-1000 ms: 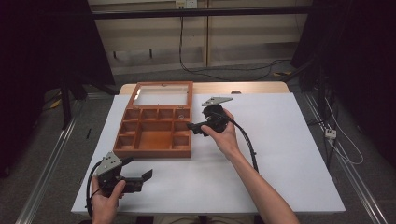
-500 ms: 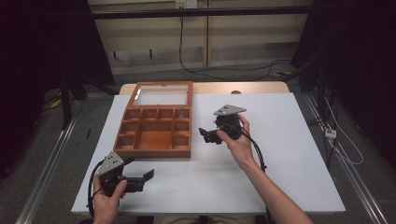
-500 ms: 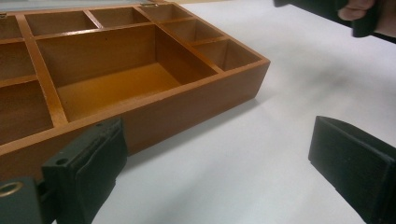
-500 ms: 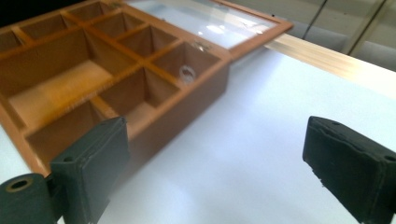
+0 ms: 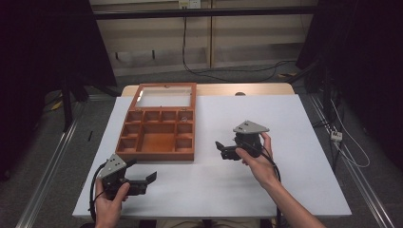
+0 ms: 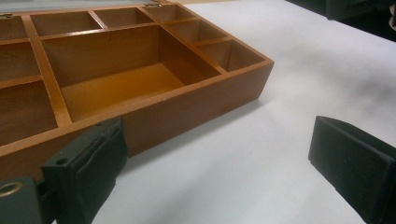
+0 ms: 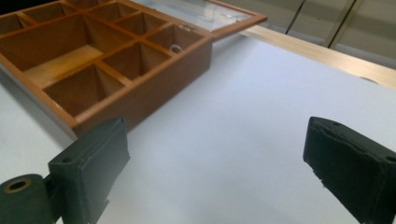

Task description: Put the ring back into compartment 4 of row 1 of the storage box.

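An open wooden compartment box [image 5: 158,133] lies on the white table [image 5: 294,123], its glass lid [image 5: 165,97] folded back flat behind it. Its compartments [image 6: 116,79] look bare apart from a small ring [image 7: 175,48] in one corner cell. My left gripper [image 5: 145,182] is held low near the table's front left edge, just in front of the box, jaws wide open on nothing. My right gripper [image 5: 221,149] hovers to the right of the box, facing it, also open with nothing between its jaws.
A wooden strip [image 5: 256,89] runs along the table's far edge. Cables [image 5: 209,71] trail over the floor behind, and a power strip [image 5: 335,136] lies on the floor to the right. Dark curtains hang on both sides.
My right gripper has drawn away from the box's right edge, moving right and toward the person. My left gripper has stayed near the front left edge, shifting only slightly.
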